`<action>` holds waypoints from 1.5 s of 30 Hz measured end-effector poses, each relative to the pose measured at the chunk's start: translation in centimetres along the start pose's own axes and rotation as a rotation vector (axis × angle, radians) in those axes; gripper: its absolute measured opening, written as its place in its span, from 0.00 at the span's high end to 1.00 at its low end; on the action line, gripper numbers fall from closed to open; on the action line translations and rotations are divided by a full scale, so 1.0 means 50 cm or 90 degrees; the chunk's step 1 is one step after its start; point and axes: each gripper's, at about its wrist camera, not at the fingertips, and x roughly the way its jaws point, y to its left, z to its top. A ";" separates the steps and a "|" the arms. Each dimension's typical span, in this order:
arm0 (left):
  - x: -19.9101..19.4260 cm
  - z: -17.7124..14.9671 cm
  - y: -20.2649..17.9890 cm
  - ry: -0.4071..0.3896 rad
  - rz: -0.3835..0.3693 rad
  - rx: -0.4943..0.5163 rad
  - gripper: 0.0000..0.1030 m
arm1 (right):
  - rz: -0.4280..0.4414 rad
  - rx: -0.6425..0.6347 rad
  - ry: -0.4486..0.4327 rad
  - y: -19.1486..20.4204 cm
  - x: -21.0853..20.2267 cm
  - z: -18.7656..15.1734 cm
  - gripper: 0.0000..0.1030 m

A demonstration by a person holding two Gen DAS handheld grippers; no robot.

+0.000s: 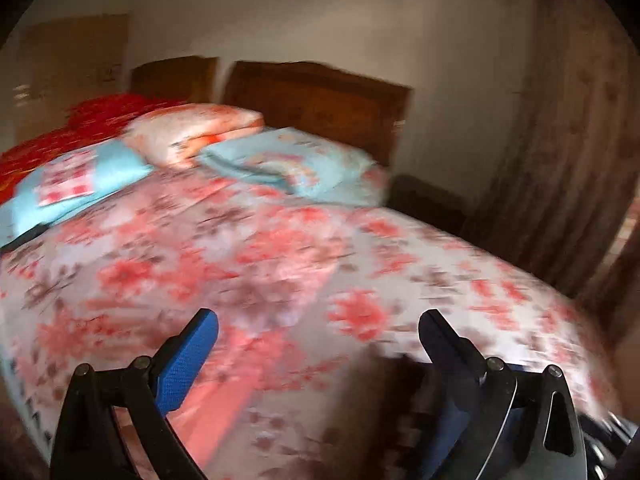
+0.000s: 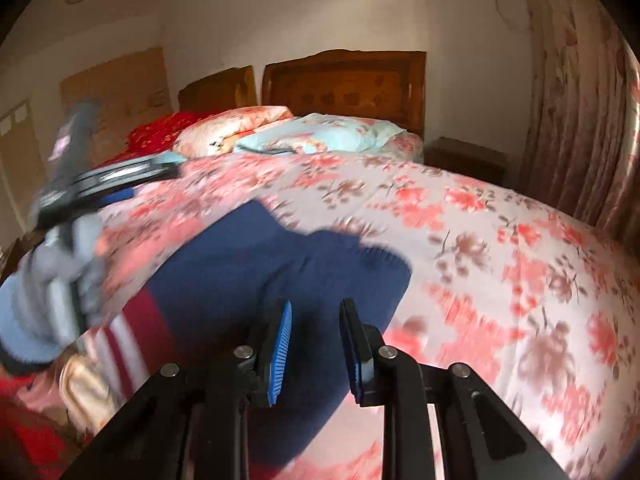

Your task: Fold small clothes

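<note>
Navy sweater (image 2: 256, 264), red-and-white striped hem, lies rumpled beneath both gaping grippers, left gripper (image 1: 318, 322), right gripper (image 2: 316, 310).

Navy sweater (image 2: 248, 264) on floral bed (image 2: 500, 240)

Bedrm: wood headboard (image 2: 344, 84), plain pale wall (image 2: 280, 12), floral curtain (image 2: 580, 100) at rt.

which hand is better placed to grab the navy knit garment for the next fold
Right. The right hand-held gripper sits directly over the navy knit garment with red and white stripes. The left hand-held gripper is open over bare floral bedspread.
</note>
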 end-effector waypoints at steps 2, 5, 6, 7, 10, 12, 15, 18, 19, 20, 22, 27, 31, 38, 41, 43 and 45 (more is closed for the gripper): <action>-0.004 0.001 -0.061 0.016 -0.069 0.060 0.00 | 0.008 -0.001 0.000 -0.006 0.033 0.026 0.76; 0.018 -0.014 -0.142 0.102 -0.231 0.104 0.00 | -0.002 0.003 0.066 -0.019 0.114 0.033 0.75; 0.031 -0.022 -0.161 0.130 -0.261 0.106 0.00 | 0.001 0.002 0.053 -0.018 0.124 0.037 0.75; 0.053 -0.031 -0.184 0.162 -0.277 0.114 0.00 | 0.004 0.008 0.056 -0.018 0.131 0.040 0.74; 0.109 -0.053 -0.201 0.199 -0.266 0.136 0.00 | 0.007 0.001 0.053 -0.016 0.130 0.034 0.73; 0.158 -0.069 -0.178 0.234 -0.206 0.116 0.00 | 0.013 0.004 0.046 -0.021 0.128 0.031 0.73; 0.195 -0.077 -0.118 0.278 -0.152 0.019 0.00 | 0.026 0.013 0.037 -0.019 0.117 0.020 0.73; 0.172 -0.066 -0.102 0.229 -0.133 0.008 0.00 | 0.020 0.007 0.023 -0.012 0.118 0.016 0.73; 0.165 -0.068 -0.105 0.224 -0.144 0.013 0.00 | 0.021 0.009 0.022 -0.011 0.120 0.016 0.73; 0.160 -0.068 -0.110 0.224 -0.150 0.017 0.00 | 0.021 0.011 0.022 -0.011 0.121 0.016 0.73; 0.122 -0.047 -0.121 0.193 -0.189 0.006 0.00 | 0.017 0.012 0.023 -0.013 0.118 0.020 0.73; 0.077 -0.017 -0.190 0.196 -0.373 0.042 0.00 | 0.011 0.042 -0.028 -0.015 0.063 0.023 0.73; 0.171 -0.051 -0.188 0.287 -0.262 0.053 0.00 | 0.007 0.037 -0.006 -0.012 0.058 0.005 0.73; 0.172 -0.075 -0.155 0.254 -0.161 0.080 0.00 | 0.001 0.021 -0.031 0.004 0.034 0.001 0.73; 0.167 -0.075 -0.137 0.244 -0.129 0.073 0.00 | 0.019 0.001 -0.047 0.022 0.025 0.012 0.73; 0.175 -0.079 -0.132 0.254 -0.126 0.071 0.00 | 0.002 -0.027 -0.007 0.039 0.049 0.007 0.73; 0.174 -0.084 -0.130 0.252 -0.112 0.076 0.00 | -0.001 -0.038 0.029 0.045 0.078 -0.009 0.73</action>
